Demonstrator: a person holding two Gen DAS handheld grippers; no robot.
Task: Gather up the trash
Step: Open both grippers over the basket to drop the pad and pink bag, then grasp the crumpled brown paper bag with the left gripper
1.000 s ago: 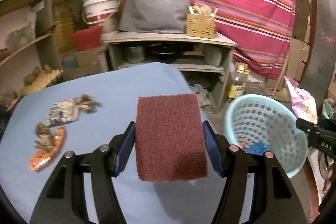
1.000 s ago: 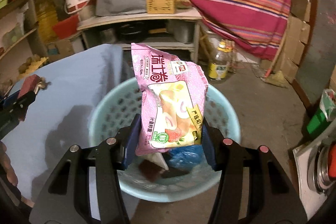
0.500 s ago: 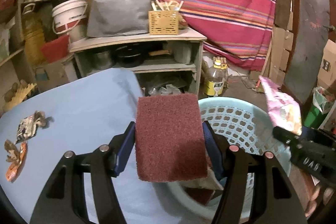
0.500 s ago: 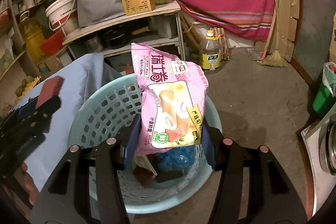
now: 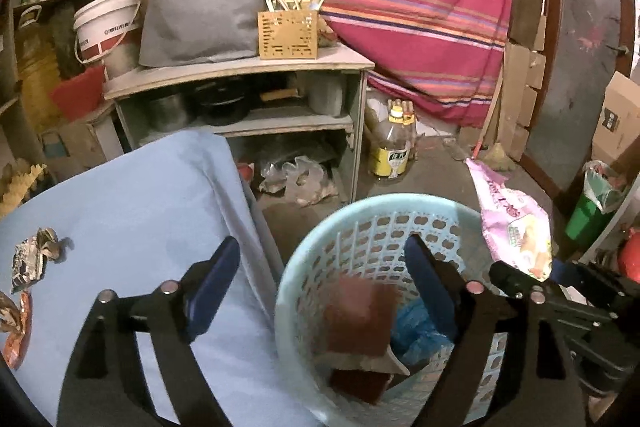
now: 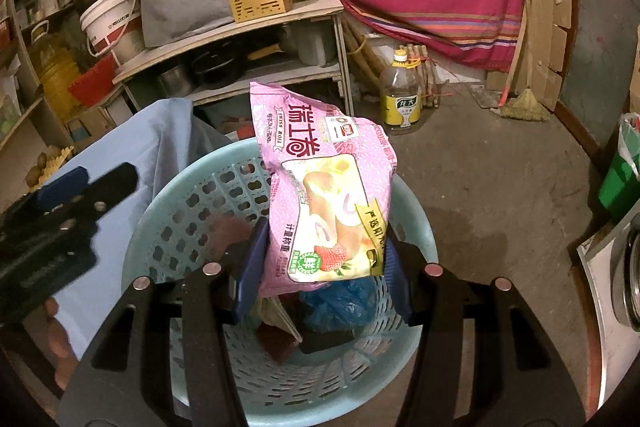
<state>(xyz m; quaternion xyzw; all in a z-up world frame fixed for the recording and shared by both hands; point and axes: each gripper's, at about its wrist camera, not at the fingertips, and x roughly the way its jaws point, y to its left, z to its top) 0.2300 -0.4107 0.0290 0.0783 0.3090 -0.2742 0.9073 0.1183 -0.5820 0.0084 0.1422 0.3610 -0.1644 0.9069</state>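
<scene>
Your left gripper (image 5: 320, 279) stands with its jaws spread wide and nothing between them, poised over the pale blue perforated plastic basket (image 5: 372, 211) at lower centre of the left view. A blurred maroon scouring pad (image 5: 358, 317) sits inside that basket, above a blue crumpled bag (image 5: 416, 327). Your right gripper (image 6: 324, 267) clamps the pink Swiss-roll snack wrapper (image 6: 320, 187) directly above the basket's mouth, so letting go should drop it in. The basket's rim lies just beside the light blue cloth-covered table (image 5: 132, 211). Crumpled wrappers (image 5: 34, 259) wait at far left, with bare cloth between for your approach.
</scene>
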